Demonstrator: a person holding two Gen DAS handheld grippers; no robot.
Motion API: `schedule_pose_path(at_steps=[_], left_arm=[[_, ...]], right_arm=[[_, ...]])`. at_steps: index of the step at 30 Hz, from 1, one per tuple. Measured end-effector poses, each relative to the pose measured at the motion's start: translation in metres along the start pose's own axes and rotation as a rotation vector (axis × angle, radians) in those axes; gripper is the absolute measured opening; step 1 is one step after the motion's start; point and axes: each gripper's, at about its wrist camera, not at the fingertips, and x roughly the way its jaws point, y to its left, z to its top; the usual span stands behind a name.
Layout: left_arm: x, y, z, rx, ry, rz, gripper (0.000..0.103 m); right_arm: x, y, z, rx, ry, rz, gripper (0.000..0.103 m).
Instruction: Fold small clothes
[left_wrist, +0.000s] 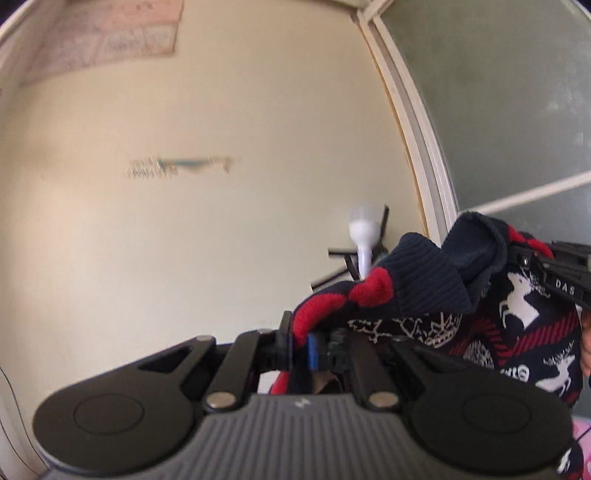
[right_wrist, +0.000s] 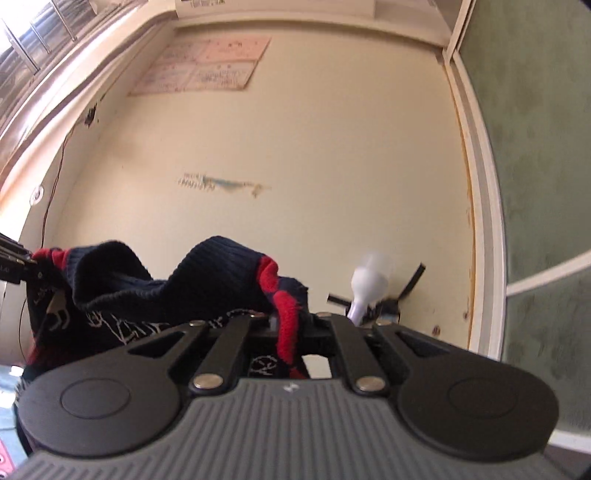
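Fingers of left gripper (left_wrist: 308, 341) and right gripper (right_wrist: 290, 325) clamp the knitted reindeer sweater (left_wrist: 436, 295) at red-trimmed shoulders; soft, light, drapes between; hold there.

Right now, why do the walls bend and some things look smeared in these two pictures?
Left wrist view: the fisheye lens bows the door frame; the wall scuff and white bulb are streaked with motion blur, while the sweater stays fairly sharp. Right wrist view: the same curving, a blurred bulb, glare at the bright window upper left.
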Motion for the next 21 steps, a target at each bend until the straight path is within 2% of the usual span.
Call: schedule_pose_path(at_steps=[2,5,8,11,15,18,21], left_arm=[[-0.021,-0.004,0.03,0.025,-0.084,0.031,0.007],[-0.041,-0.02,0.058,0.099,-0.167,0.08,0.007],[-0.051,-0.038,0.07,0.187,-0.248,0.15,0.007],[-0.052,-0.043,0.072,0.2,-0.268,0.167,0.007],[-0.027,-0.04,0.052,0.194,-0.186,0.191,0.009],[0.008,-0.032,0.023,0.172,-0.062,0.21,0.009],[0.06,-0.026,-0.021,0.139,0.082,0.228,0.009]], right_arm=[[-0.001,-0.005,0.024,-0.008,-0.058,-0.003,0.007],[-0.008,-0.01,0.054,-0.026,-0.139,-0.023,0.007],[-0.012,-0.019,0.074,-0.021,-0.201,-0.022,0.007],[-0.018,-0.02,0.085,-0.029,-0.235,-0.009,0.007],[-0.008,-0.016,0.076,-0.05,-0.213,0.015,0.007],[0.013,-0.009,0.057,-0.045,-0.123,0.042,0.007],[0.05,0.002,0.025,-0.052,-0.012,0.057,0.007]])
